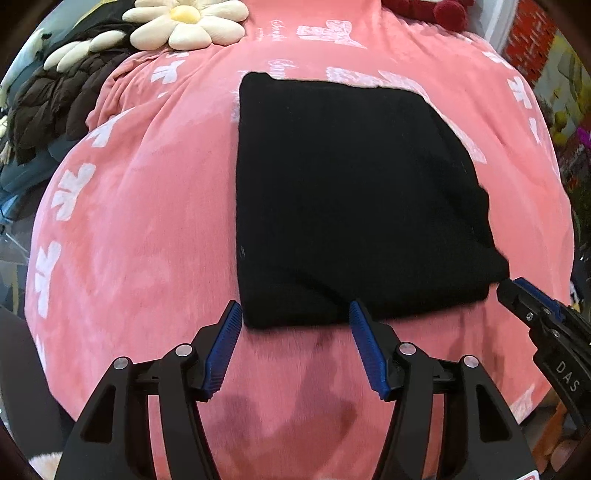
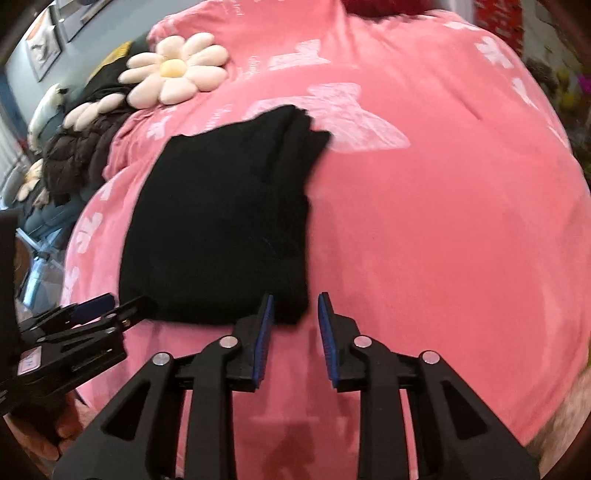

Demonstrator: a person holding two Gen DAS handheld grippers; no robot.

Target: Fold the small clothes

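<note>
A folded black garment (image 1: 343, 199) lies flat on a pink blanket (image 1: 147, 221) with white bow prints. My left gripper (image 1: 295, 314) is open, its blue-padded tips at the garment's near edge, holding nothing. My right gripper (image 2: 296, 306) is open with a narrower gap, its tips at the garment's near right corner (image 2: 221, 229). In the left wrist view the right gripper (image 1: 517, 291) shows at the garment's right corner. In the right wrist view the left gripper (image 2: 110, 306) shows at the garment's near left edge.
A daisy-shaped cushion (image 1: 188, 24) and a dark brown quilted jacket (image 1: 55, 99) lie at the far left. A dark red pom-pom item (image 1: 443, 9) sits at the far edge. The pink blanket (image 2: 443, 221) stretches right of the garment.
</note>
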